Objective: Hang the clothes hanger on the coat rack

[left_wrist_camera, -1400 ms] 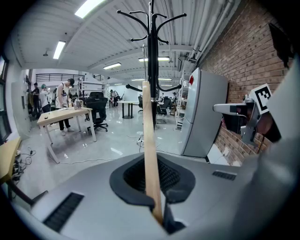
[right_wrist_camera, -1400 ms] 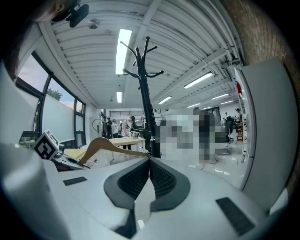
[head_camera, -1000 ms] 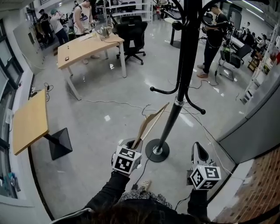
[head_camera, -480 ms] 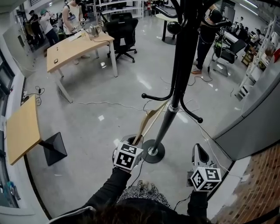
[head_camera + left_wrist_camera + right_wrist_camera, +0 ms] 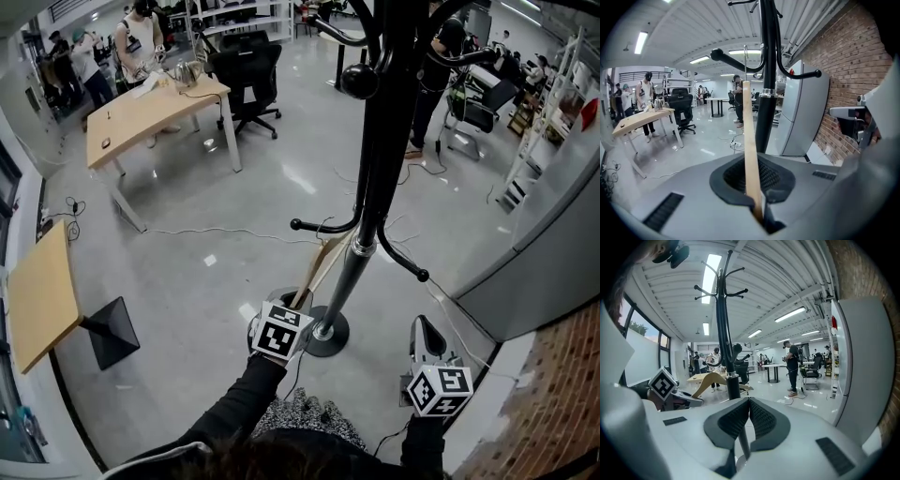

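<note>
The wooden clothes hanger sticks up and away from my left gripper, which is shut on its lower end. Its top lies close beside the black coat rack pole, just under a low curved hook. In the left gripper view the hanger shows edge-on, clamped in the left gripper, with the coat rack pole right behind it. My right gripper hangs to the right of the rack base. The right gripper is shut and holds nothing, and faces the coat rack and the hanger.
A grey cabinet and a brick wall close in the right side. Cables run over the glossy floor. Wooden desks, an office chair and several people stand farther off.
My left gripper has carried the hanger to the right, closer to the rack pole, and its top now lies beside the pole under a low hook. The right gripper has hardly shifted.
</note>
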`<state>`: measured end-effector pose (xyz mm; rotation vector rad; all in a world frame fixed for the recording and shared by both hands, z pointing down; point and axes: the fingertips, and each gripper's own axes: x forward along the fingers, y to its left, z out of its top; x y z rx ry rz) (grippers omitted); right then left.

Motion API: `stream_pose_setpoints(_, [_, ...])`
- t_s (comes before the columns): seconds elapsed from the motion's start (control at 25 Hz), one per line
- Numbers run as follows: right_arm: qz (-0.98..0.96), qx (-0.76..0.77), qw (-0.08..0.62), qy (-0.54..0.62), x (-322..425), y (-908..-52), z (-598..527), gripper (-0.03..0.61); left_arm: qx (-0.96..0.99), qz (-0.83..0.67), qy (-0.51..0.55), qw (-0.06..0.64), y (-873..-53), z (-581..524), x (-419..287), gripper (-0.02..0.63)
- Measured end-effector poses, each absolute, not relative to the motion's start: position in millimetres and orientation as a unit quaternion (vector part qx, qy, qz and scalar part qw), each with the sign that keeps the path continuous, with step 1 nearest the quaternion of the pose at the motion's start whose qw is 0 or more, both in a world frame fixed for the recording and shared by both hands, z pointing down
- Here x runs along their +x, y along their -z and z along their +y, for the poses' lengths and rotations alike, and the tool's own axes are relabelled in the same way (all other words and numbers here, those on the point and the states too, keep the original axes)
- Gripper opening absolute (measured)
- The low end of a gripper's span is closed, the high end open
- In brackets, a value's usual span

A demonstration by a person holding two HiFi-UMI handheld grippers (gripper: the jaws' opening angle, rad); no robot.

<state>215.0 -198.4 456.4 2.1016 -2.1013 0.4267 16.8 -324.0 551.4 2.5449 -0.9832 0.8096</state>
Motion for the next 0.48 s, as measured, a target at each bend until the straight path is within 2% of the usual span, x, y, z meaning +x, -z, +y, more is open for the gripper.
stream_pose_setpoints(0.48, [-0.685,0.708,0.079,-0.152,225.8,-463.7,-191.5,0.009,0.887,-0.309,-0.303,0.163,-582.4,-325.3,39.8,0.005])
